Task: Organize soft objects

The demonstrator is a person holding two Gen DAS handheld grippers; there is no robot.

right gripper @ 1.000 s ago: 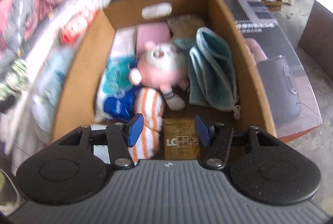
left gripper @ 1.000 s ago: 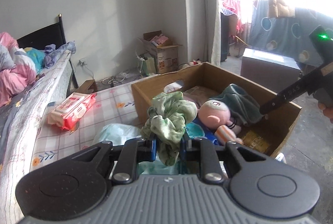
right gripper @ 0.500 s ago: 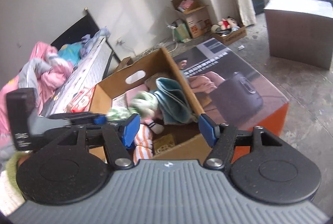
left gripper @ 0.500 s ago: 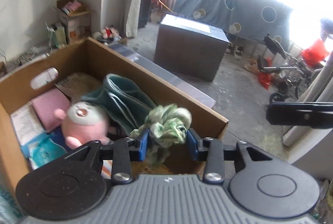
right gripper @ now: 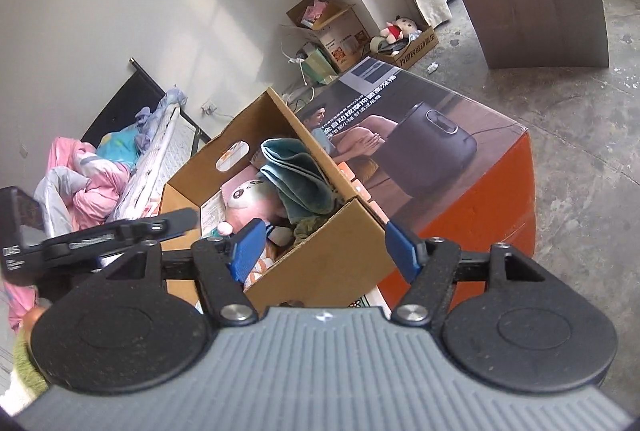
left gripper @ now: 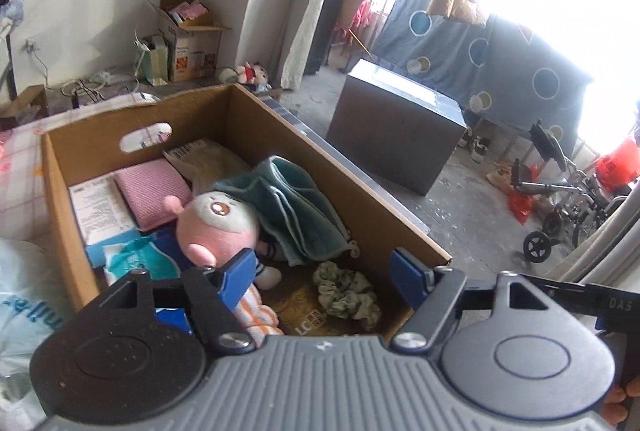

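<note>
An open cardboard box (left gripper: 60, 187) holds a pink plush doll (left gripper: 218, 227), a folded teal towel (left gripper: 296, 203), a pink cloth (left gripper: 150, 189) and packets. A green scrunchie (left gripper: 346, 295) lies loose on the box floor at its near right corner. My left gripper (left gripper: 326, 277) is open and empty just above the scrunchie. My right gripper (right gripper: 326, 245) is open and empty, held back from the box's (right gripper: 332, 255) near corner. The left gripper's arm (right gripper: 100, 235) shows in the right wrist view. The doll (right gripper: 248, 199) and towel (right gripper: 300, 183) show there too.
The box stands on a bed with a flowered sheet (left gripper: 20, 167), beside a big printed carton (right gripper: 440, 151) with an orange side. A dark crate (left gripper: 396, 135), a small carton (left gripper: 192, 43) and a wheeled frame (left gripper: 560, 199) stand on the concrete floor. Pink bedding (right gripper: 88, 183) lies at the bed's head.
My left gripper has opened and let go of the green scrunchie, which now lies in the box. The right gripper has drawn back a little, staying open.
</note>
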